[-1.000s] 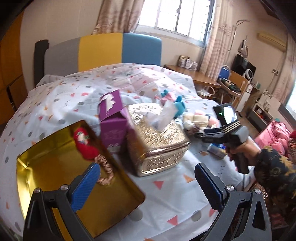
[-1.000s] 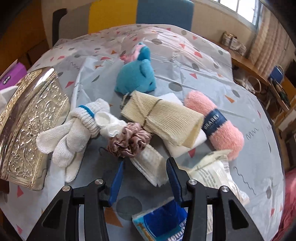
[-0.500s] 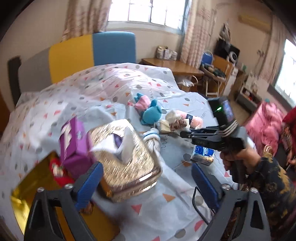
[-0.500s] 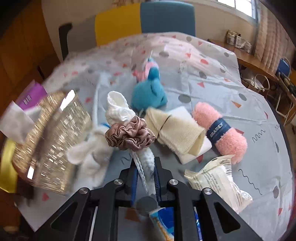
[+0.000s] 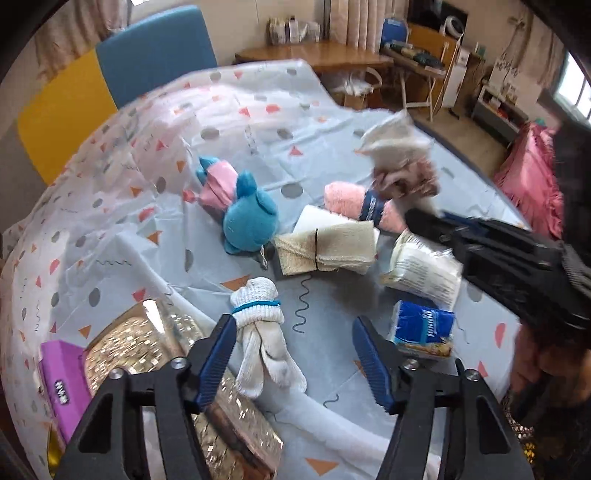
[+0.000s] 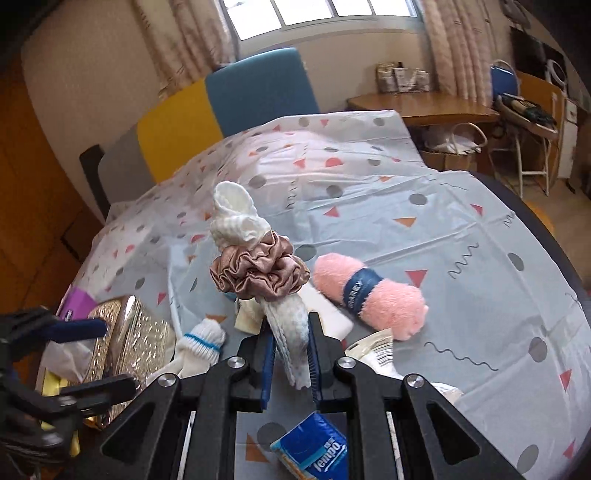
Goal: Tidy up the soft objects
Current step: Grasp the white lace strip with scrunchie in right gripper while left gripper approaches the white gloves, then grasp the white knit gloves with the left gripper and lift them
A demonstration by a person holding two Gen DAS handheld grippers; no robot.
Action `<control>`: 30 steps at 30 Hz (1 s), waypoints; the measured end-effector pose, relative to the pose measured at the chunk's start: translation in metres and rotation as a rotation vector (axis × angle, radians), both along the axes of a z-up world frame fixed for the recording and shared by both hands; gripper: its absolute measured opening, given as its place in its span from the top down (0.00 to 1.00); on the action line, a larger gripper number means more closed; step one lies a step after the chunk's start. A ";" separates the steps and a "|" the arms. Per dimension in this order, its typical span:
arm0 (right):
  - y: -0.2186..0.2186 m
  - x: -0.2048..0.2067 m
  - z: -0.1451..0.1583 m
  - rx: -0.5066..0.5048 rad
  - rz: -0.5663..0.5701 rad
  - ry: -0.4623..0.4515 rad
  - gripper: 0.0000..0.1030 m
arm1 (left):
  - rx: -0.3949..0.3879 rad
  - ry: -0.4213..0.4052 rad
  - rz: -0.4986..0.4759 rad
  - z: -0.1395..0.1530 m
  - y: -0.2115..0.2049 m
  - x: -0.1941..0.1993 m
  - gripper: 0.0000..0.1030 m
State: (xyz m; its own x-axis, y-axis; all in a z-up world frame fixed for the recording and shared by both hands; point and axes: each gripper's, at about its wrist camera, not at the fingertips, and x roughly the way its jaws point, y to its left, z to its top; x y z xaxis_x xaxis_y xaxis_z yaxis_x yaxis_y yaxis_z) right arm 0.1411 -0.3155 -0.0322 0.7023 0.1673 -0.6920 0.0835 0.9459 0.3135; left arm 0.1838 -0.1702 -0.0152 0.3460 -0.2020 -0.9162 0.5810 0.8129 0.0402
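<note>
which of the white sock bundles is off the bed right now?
The white sock with the brown scrunchie, clamped in the right gripper; the blue-banded sock pair lies on the sheet.

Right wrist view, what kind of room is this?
Likely a lived-in home bedroom: a bed under a patterned sheet with a padded headboard, curtained window and wooden desk behind.

Both wrist views look closely down across one patterned bedspread (image 5: 258, 122) (shared).

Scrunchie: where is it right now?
Off the bed, ringed around the white cloth in the right gripper; the scrunchie hangs left of the pink yarn.
</note>
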 end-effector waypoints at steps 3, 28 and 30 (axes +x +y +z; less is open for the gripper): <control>-0.008 0.000 0.000 0.021 -0.024 -0.003 0.86 | 0.058 0.052 0.022 -0.024 -0.012 0.016 0.45; -0.004 -0.001 0.005 0.038 -0.005 -0.041 0.86 | 0.343 -0.037 0.084 -0.068 -0.029 0.041 0.50; -0.004 -0.002 0.006 0.035 -0.004 -0.041 0.86 | 0.355 -0.008 0.081 -0.076 -0.028 0.044 0.48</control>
State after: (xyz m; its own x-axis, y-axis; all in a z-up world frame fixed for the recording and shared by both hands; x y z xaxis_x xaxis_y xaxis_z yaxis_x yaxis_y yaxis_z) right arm 0.1396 -0.3191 -0.0265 0.7307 0.1883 -0.6562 0.0735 0.9339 0.3498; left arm 0.2282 -0.1979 -0.0909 0.3554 0.1565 -0.9215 0.5136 0.7910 0.3325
